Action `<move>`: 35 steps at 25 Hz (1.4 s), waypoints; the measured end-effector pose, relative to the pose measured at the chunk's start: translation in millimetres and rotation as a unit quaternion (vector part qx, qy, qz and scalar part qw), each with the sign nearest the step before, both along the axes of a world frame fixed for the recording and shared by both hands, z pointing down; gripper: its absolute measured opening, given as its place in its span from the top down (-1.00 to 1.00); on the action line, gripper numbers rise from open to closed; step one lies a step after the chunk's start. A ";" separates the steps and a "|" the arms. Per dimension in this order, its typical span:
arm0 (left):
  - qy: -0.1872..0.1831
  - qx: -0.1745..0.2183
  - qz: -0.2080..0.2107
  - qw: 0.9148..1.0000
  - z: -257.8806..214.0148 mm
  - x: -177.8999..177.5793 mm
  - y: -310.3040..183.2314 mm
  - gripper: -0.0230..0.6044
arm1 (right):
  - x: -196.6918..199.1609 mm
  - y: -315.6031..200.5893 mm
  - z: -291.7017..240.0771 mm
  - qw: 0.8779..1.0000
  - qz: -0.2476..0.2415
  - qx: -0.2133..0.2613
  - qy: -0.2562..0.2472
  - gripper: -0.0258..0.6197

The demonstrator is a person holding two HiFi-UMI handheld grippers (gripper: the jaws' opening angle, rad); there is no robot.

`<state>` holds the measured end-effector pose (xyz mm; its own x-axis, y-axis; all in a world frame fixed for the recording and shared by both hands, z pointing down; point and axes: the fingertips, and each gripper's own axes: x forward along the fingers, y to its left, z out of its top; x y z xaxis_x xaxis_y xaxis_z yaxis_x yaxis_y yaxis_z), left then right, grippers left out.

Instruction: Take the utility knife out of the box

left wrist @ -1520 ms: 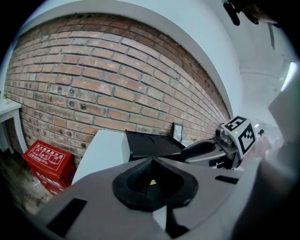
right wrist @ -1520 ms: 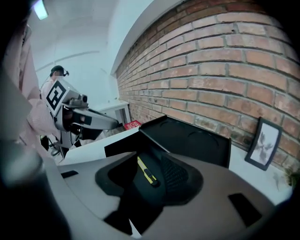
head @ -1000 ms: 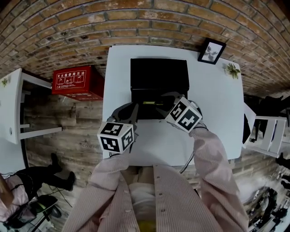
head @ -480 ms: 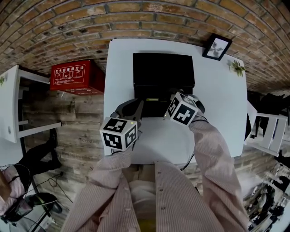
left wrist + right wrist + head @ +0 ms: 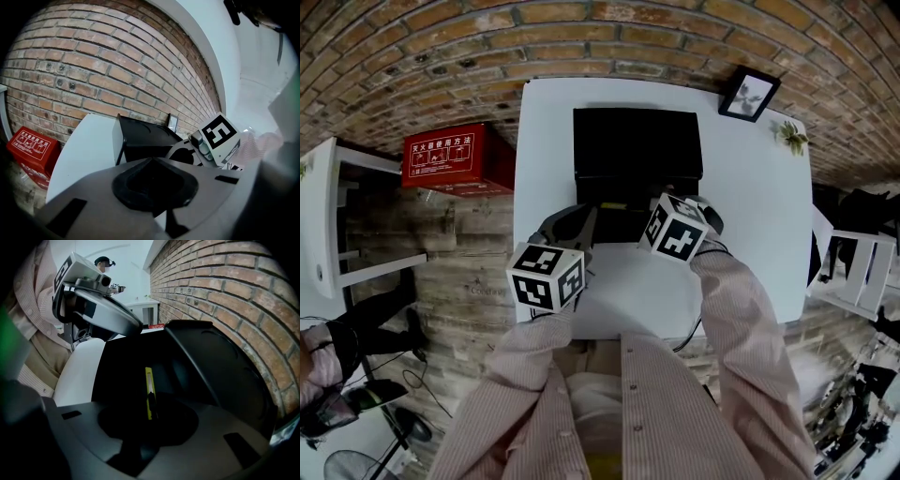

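A black box point(image 5: 637, 141) stands open on the white table point(image 5: 750, 216), its lid tipped back toward the brick wall. Inside it lies a slim yellow utility knife point(image 5: 148, 390). My right gripper point(image 5: 652, 214) points steeply down into the box. In the right gripper view point(image 5: 149, 420) its jaws are closing with the knife lying lengthwise between them, and I see no pad pressing on it. My left gripper point(image 5: 572, 228) rests at the box's front left corner. Its jaws look shut point(image 5: 152, 164), with nothing seen between them.
A red case point(image 5: 455, 161) sits on the wooden floor left of the table. A framed picture point(image 5: 749, 97) and a small plant point(image 5: 789, 139) stand at the table's far right corner. A white side table point(image 5: 323, 234) is at the left, a white chair point(image 5: 853, 272) at the right.
The right gripper has sunk a little deeper into the box and rolled slightly. The left gripper has stayed at the box's corner.
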<state>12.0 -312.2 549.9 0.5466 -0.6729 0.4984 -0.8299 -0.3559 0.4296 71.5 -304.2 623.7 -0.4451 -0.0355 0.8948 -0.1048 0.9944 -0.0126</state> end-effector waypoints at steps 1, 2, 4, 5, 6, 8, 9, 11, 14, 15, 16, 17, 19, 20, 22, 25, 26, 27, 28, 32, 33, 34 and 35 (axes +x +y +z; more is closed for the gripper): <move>0.000 0.000 0.000 1.000 -0.3 0.1 0.2 0.95 | -0.1 0.2 -0.2 1.000 0.000 -0.001 -0.001 0.59; -0.001 0.001 0.000 1.000 -0.7 0.1 0.4 0.95 | -0.4 0.6 -0.3 1.000 -0.001 -0.002 -0.001 0.60; -0.002 0.002 0.001 1.000 -1.6 0.3 1.2 0.95 | -0.9 1.5 -0.3 1.000 -0.003 -0.004 -0.003 0.67; -0.003 0.002 0.001 1.000 -1.9 0.6 1.7 0.95 | -1.0 1.7 -0.2 1.000 -0.004 -0.005 -0.004 0.71; -0.003 0.003 0.001 1.000 -2.3 0.8 2.3 0.95 | -0.9 1.7 -0.2 1.000 -0.003 -0.006 -0.006 0.71; -0.005 0.005 0.002 1.000 -3.5 0.9 3.8 0.95 | -0.7 1.2 -0.5 1.000 0.001 -0.005 -0.008 0.71; -0.006 0.006 0.002 1.000 -4.5 0.7 4.6 0.95 | -0.4 0.9 -1.1 1.000 0.003 -0.001 -0.009 0.71; -0.007 0.011 0.001 1.000 -7.2 -0.8 6.4 0.95 | -0.1 0.0 -3.8 1.000 0.009 0.007 -0.012 0.71; -0.008 0.019 -0.001 1.000 -11.9 -4.9 9.8 0.95 | 0.0 -2.5 -12.0 0.999 0.020 0.019 -0.025 0.71; -0.009 0.022 -0.002 1.000 -13.2 -6.0 11.5 0.95 | 0.8 -3.1 -15.4 0.999 0.025 0.024 -0.030 0.71; -0.010 0.025 -0.001 1.000 -14.4 -7.1 13.4 0.95 | 1.6 -3.5 -19.0 0.999 0.030 0.030 -0.035 0.71; -0.012 0.028 -0.001 1.000 -15.5 -8.7 15.3 0.95 | 2.3 -3.7 -22.7 0.998 0.035 0.035 -0.039 0.71; -0.015 0.035 -0.004 0.999 -17.9 -12.2 18.3 0.95 | 3.7 -4.1 -30.6 0.997 0.043 0.050 -0.048 0.71; -0.015 0.039 -0.005 0.999 -19.8 -13.3 19.2 0.95 | 4.5 -4.3 -35.0 0.996 0.047 0.059 -0.052 0.71; -0.016 0.051 -0.004 0.999 -25.2 -13.5 21.0 0.95 | 6.0 -3.9 -44.4 0.994 0.053 0.076 -0.061 0.71; -0.016 0.070 0.000 0.997 -35.0 -11.5 24.1 0.95 | 8.4 -1.6 -59.5 0.990 0.069 0.094 -0.082 0.71; -0.016 0.076 0.001 0.997 -38.0 -11.2 25.5 0.95 | 9.3 -0.4 -64.5 0.988 0.077 0.099 -0.090 0.71; -0.017 0.082 0.001 0.997 -41.0 -11.1 27.0 0.95 | 10.3 0.8 -69.7 0.986 0.086 0.103 -0.099 0.71; -0.017 0.088 0.001 0.996 -44.0 -11.5 28.4 0.95 | 11.1 1.9 -75.2 0.983 0.096 0.106 -0.111 0.71; -0.018 0.111 -0.006 0.994 -57.2 -14.7 32.1 0.95 | 14.1 5.8 -95.1 0.969 0.143 0.111 -0.167 0.71; -0.019 0.117 -0.007 0.993 -61.0 -15.3 32.8 0.95 | 13.9 7.5 -99.3 0.965 0.153 0.111 -0.183 0.71; -0.019 0.122 -0.008 0.992 -64.8 -15.8 33.8 0.95 | 13.9 9.4 -103.5 0.960 0.163 0.111 -0.198 0.71; -0.020 0.128 -0.009 0.992 -68.6 -16.4 34.9 0.95 | 14.6 11.3 -107.7 0.956 0.173 0.111 -0.211 0.71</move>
